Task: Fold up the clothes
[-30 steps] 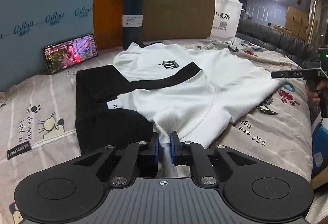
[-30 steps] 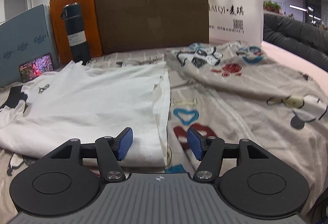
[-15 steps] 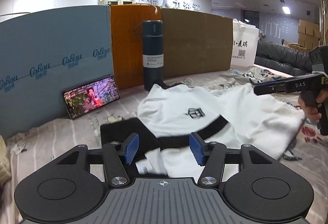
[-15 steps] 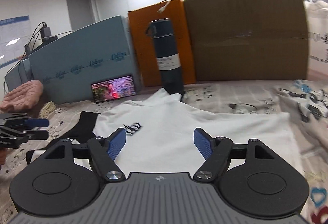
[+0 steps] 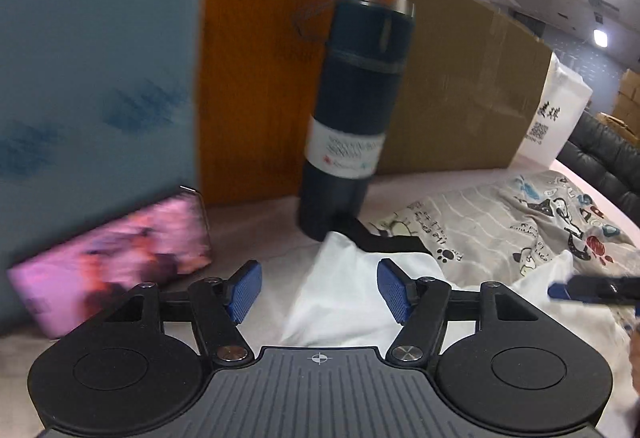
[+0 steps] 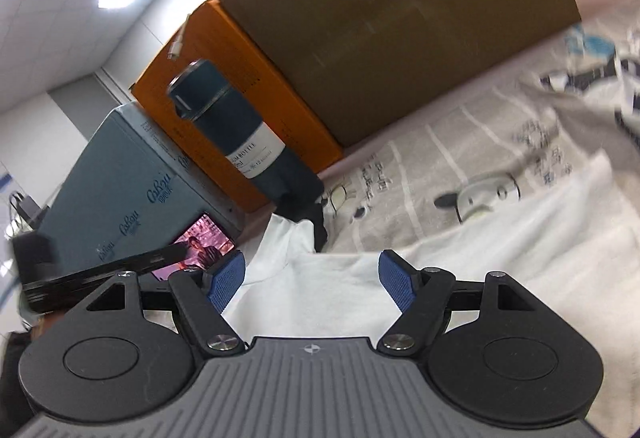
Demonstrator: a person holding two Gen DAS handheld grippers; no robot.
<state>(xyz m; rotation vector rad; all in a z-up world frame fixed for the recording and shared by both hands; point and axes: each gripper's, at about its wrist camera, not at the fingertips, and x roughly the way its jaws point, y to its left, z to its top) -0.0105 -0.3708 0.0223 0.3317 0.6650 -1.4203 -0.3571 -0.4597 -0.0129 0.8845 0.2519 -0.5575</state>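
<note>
A white T-shirt (image 5: 344, 298) with a black trim (image 5: 384, 244) lies on the printed bed sheet (image 5: 500, 222). My left gripper (image 5: 319, 292) hovers over the shirt's far corner near the bottle. Its jaws are opening, and the cloth shows in the gap but the pads do not press it. My right gripper (image 6: 311, 280) stands open above the shirt (image 6: 320, 302), tilted, with no cloth pinched. Each gripper shows in the other's view: the right gripper (image 5: 592, 288) at the right edge, the left gripper (image 6: 100, 272) at the left.
A dark blue bottle (image 5: 352, 117) stands just behind the shirt's far corner. A lit phone (image 5: 108, 262) leans on a blue box (image 5: 92, 69). An orange box (image 5: 260, 77), a brown carton (image 5: 460, 97) and a white bag (image 5: 556, 121) wall the back.
My left gripper let go of the shirt's near edge, opened and swept toward the bottle. My right gripper swung left over the shirt, rolled and opened wider.
</note>
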